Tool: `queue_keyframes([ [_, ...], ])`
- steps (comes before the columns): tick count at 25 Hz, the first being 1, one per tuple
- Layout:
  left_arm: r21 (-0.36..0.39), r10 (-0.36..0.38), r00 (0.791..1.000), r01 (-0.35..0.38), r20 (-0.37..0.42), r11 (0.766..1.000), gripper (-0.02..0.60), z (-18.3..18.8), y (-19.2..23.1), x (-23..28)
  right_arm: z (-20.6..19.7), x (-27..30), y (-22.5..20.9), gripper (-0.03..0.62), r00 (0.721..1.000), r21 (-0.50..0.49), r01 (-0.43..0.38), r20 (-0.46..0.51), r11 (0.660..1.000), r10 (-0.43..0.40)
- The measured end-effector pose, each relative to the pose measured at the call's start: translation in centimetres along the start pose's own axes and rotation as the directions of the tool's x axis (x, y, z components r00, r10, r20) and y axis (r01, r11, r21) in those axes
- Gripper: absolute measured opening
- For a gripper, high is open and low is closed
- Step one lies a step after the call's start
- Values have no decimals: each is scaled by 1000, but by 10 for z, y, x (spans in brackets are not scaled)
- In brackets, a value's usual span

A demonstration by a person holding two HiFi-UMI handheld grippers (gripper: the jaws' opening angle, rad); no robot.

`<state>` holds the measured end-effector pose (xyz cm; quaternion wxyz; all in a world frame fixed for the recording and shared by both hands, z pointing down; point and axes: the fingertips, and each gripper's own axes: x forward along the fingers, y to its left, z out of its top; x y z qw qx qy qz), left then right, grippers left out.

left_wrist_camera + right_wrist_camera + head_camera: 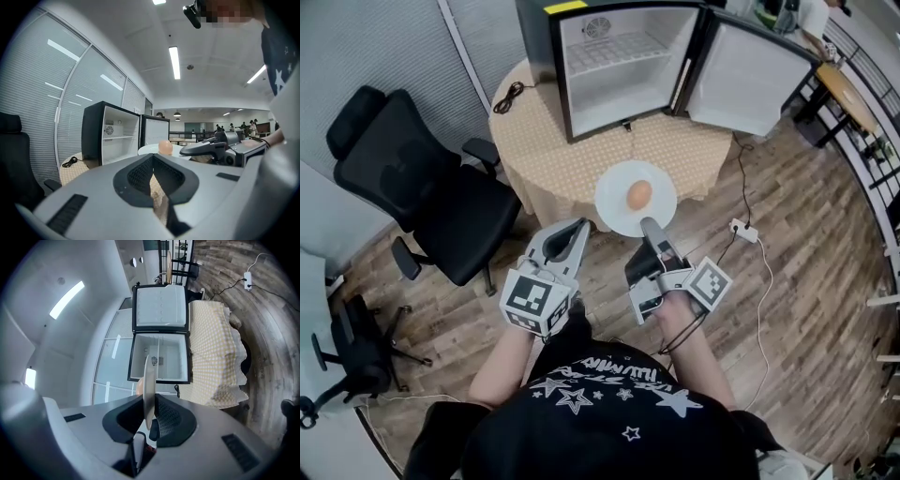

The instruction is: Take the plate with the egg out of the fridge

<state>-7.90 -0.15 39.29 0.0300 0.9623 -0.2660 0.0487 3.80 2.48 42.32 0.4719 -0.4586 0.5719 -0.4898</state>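
Right gripper [649, 225] is clamped on the near rim of the white plate [617, 208]. My right gripper view shows the rim edge-on between the pads, and that one pinch is the only hold. Left gripper [578, 228] has its jaws together on nothing, just beside the plate and not under it.

Risks:
- The plate hangs out from a single rim grip. If it sags or I roll my wrist, the egg [639, 194] rolls, and there's no lip to speak of to stop it.
- The glazed rim looks slick, so the plate could slide out of the pads and drop to the wood floor [787, 244].
- Any jerk would do the same.

The plate is out of the mini fridge [619, 75], which stands open and bare on the cloth-covered worktop [539, 155]. The plate is in the air at the worktop's near edge, partly past it I think.

Plate: round, plain white, shallow, looks level. Egg: brown, whole, lying loose close to the middle.
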Motion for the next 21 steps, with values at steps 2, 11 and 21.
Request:
queue_keyframes([
  [2, -1, 8, 1000, -8, 0, 1000, 2, 1, -6, -4, -1, -6, 2, 64, 1000, 0, 1, -11, 1000, -1],
  [11, 10, 41, 999, -41, -1, 999, 2, 6, -23, -21, -7, -25, 8, 64, 999, 11, 3, -36, 1000, -3],
  [21, 25, 39, 999, -40, 23, 999, 2, -4, -98, -56, -13, -108, 12, 64, 999, 5, -26, -47, 1000, 27],
])
